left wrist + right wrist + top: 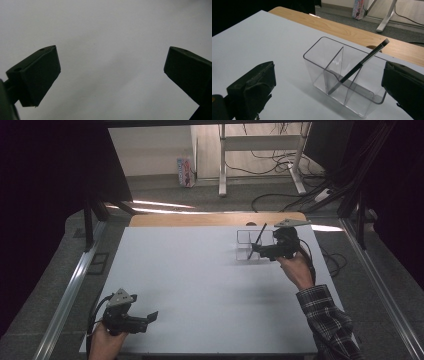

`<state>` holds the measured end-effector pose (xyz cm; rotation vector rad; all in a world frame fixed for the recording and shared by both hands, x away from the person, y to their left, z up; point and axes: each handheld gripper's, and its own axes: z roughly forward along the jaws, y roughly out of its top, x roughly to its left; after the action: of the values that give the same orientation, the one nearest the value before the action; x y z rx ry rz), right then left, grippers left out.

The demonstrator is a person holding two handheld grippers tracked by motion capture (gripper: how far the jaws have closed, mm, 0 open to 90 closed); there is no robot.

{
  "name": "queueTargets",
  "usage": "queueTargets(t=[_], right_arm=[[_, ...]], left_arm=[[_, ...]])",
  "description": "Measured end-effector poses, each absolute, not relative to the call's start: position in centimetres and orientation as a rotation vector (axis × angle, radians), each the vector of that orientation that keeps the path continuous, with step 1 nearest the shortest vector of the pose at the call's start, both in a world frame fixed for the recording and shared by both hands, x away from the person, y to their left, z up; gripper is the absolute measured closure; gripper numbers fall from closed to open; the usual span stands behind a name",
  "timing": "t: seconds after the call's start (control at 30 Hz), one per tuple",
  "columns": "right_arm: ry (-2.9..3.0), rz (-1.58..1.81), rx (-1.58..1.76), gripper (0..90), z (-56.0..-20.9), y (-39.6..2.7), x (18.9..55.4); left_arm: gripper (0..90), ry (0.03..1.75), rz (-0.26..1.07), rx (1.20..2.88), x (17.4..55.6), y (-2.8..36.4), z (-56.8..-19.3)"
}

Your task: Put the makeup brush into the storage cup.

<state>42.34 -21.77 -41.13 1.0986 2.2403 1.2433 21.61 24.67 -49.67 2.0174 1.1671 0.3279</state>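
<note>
Black jaws of the right gripper (332,82) stood wide apart and empty, the clear plastic organizer (342,80) between them at 12 o'clock. A dark pen (362,64) leaned in its middle compartment, tip down, cap end tilted toward 2 o'clock above the rim. Light, stiff and probably slick, the pen would best be pinched on its exposed upper shaft. At 7 o'clock on the white table (200,285), the left gripper (152,316) rested, jaws also open, holding nothing.
</note>
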Motion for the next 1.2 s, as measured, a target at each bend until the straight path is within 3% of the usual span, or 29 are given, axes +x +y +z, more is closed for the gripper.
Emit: queueTargets(t=[1.2], right_arm=[[2.3, 1.209, 1.064, 0.0, -43.1, -21.9, 38.4]], left_arm=[[1.3, 1.156, 0.331, 2.012, 21.6, 24.6, -49.6]])
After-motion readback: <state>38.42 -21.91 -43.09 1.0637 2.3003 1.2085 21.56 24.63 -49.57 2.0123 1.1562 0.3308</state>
